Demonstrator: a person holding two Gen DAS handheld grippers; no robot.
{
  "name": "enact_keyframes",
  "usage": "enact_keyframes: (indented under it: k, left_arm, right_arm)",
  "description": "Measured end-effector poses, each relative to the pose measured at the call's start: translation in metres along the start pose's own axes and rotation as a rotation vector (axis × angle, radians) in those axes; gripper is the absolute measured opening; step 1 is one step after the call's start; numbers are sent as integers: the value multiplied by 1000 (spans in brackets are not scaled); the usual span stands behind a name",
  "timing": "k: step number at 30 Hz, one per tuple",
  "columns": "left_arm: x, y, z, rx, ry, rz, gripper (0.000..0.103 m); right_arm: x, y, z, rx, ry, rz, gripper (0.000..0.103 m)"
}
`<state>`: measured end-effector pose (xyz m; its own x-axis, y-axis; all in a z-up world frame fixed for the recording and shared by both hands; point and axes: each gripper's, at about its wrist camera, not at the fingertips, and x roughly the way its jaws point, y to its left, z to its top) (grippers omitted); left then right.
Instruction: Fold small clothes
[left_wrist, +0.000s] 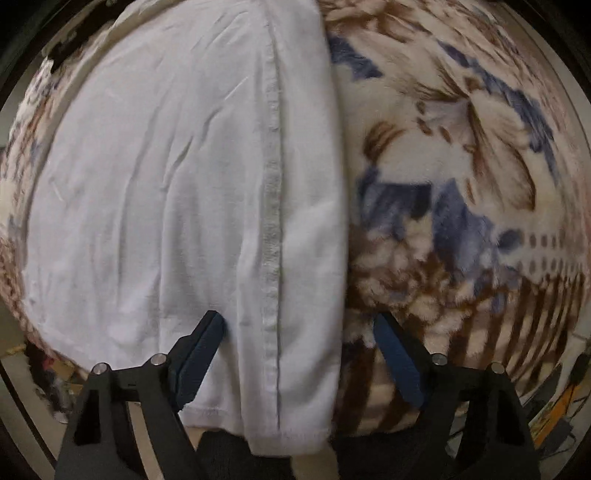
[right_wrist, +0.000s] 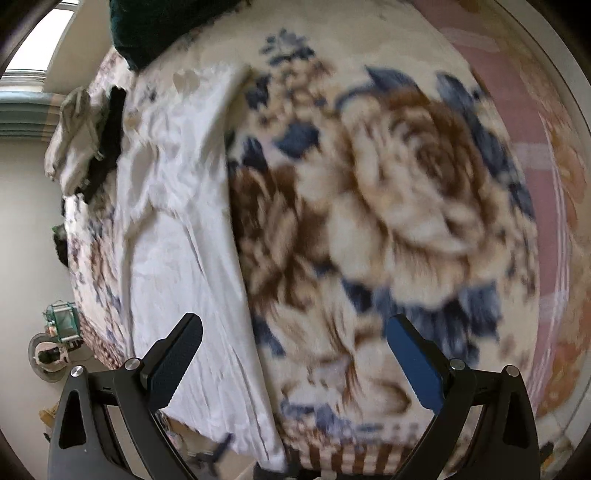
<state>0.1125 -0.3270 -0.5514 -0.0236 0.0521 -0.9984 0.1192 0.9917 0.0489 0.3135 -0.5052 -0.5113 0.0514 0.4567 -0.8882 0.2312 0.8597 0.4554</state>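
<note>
White garment (left_wrist: 166, 206): one item, folded lengthwise, lying flat on a floral blanket (left_wrist: 461, 166) in cream, brown and blue. A stitched seam runs up it from 6 to 12 o'clock in my left view; its hem end hangs past the blanket's edge at 6 o'clock and is partly cut off by the frame.

Left tool (left_wrist: 299, 325): spread, straddling the garment's right-hand folded strip. One blue pad sits on the white cloth, the other (left_wrist: 397, 356) on the blanket just beside the fold. Pads not pressing the cloth between them.

Right tool (right_wrist: 295, 332): spread, nothing between the fingers, over the garment's right edge and the blanket.

Right view is motion-blurred. At 10 o'clock, beyond the garment: a pale crumpled cloth (right_wrist: 74, 136) and a dark strip (right_wrist: 109, 136), kinds hard to make out. A dark green mass (right_wrist: 162, 26) at 12 o'clock, cut off. A pink patterned cover (right_wrist: 517, 110) at 2 o'clock.
</note>
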Motion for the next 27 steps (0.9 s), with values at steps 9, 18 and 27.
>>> enact_keyframes:
  k: [9,18,27]
  left_arm:
    - [-26,65,-9,-26,-125,-67,7]
    - [-71,104,-2,-38,-143,-106,6]
    - [-111,162,17,-137,-169,-140,4]
  right_arm:
    - [73,24,136,-18,-35,231,100]
    - [144,60,210,25,-13,325,65]
    - [142,105,205,-4,-2,197,7]
